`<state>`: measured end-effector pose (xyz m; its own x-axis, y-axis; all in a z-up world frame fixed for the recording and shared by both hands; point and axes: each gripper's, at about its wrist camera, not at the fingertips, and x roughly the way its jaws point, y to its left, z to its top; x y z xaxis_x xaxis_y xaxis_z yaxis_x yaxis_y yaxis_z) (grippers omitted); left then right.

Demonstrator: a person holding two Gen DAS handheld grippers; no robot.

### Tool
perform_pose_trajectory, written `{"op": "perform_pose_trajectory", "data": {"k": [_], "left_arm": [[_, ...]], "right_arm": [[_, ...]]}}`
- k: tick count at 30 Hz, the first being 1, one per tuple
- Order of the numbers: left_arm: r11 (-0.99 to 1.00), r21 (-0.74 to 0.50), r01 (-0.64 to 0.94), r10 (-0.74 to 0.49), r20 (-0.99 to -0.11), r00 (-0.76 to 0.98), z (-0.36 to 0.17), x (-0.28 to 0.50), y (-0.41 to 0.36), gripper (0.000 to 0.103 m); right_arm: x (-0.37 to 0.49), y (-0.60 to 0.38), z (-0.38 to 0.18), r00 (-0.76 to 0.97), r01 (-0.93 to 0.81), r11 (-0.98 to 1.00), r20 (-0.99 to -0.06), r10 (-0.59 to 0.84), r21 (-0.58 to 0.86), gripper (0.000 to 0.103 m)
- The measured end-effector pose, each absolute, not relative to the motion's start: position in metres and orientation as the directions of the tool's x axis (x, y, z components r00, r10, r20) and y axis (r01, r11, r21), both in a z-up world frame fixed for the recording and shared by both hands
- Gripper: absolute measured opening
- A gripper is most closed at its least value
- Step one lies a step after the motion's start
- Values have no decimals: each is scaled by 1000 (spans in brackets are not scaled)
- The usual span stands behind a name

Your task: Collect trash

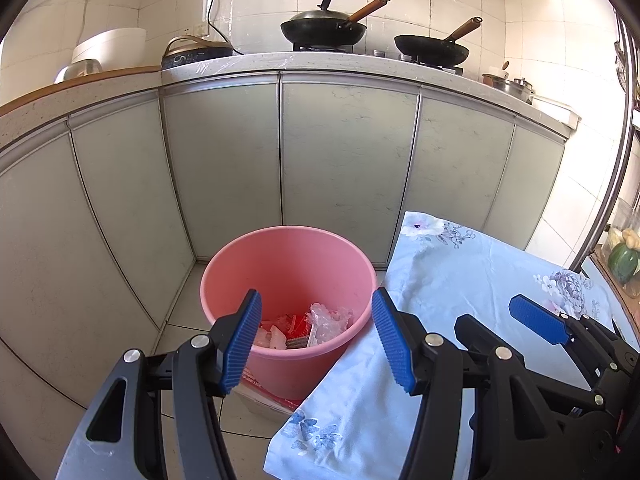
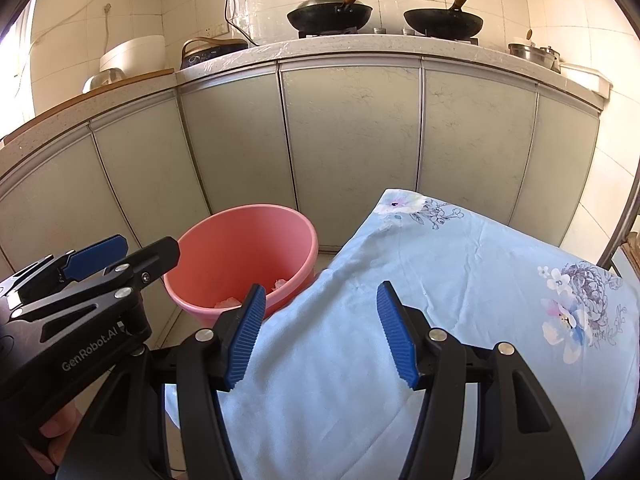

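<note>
Nearest to me are my own blue ribbed fingers (image 1: 244, 344): my left gripper (image 1: 316, 344) stands wide apart with nothing between its pads, and my right gripper (image 2: 320, 334) is spread wide too, also empty. My right one hangs above the pale blue floral cloth (image 2: 460, 300) draped over the tabletop; what lies under that cloth is hidden. A bit of my hand (image 2: 52, 432) shows at the lower left of the right view, mostly cut off.

Just past my left fingers sits the round pink plastic bucket (image 1: 288, 264), upright on the tiled floor (image 1: 180, 320), mouth facing up, touching the hanging edge of the cloth. The trash, crumpled clear plastic and red wrappers (image 1: 316, 324), lies at its bottom; the single pieces are hard to tell apart, and my fingers cover part of them. A red-and-white flat thing (image 1: 264, 394) pokes out under the bucket; I cannot tell what it is.

Farther off stand grey-green cabinet doors (image 1: 340, 152), and above them two black woks with wooden handles (image 1: 324, 30).
</note>
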<state>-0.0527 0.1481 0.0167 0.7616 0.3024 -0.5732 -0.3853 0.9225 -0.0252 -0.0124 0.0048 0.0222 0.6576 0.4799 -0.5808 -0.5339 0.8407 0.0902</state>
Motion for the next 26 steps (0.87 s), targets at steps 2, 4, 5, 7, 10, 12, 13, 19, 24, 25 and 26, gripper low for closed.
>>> {"op": "perform_pose_trajectory", "data": {"k": [2,4,5,7,10,12,13,19,24,25,26], "left_arm": [[923,-24,-384,301,-574,761,16,-52,148,57],[924,-24,-382,299,-576,761,16,-51,147,57],[924,-23,-381,299,-577,760,15,-50,147,57],[925,-22,-380,298,-580,758,14,-50,146,57],[926,-20,-376,295,-583,757,12,-49,145,57],[927,-20,-375,293,-585,756,12,-48,145,57],[927,-18,-374,294,-585,756,12,-47,144,57],[928,-14,-372,293,-587,755,10,-45,143,57],[931,-14,-365,287,-592,753,8,-43,141,57],[931,-15,-364,285,-593,753,8,-43,141,57],[932,-15,-363,284,-594,753,8,-42,141,57]], "right_arm": [[-12,5,22,657,-533,841,-581,480,91,58],[-12,4,22,657,-531,842,-582,479,93,58],[-12,4,21,657,-531,843,-583,478,93,58],[-12,3,20,657,-529,844,-585,477,94,58],[-10,2,19,656,-527,845,-587,475,94,58],[-10,1,18,656,-525,846,-588,473,95,58],[-10,1,17,656,-525,846,-588,473,96,58],[-8,0,16,655,-519,849,-593,469,99,58],[-6,-2,13,653,-515,851,-597,466,101,58],[-6,-2,13,653,-514,852,-597,466,102,58],[-6,-2,12,653,-514,852,-598,465,102,58]]}}
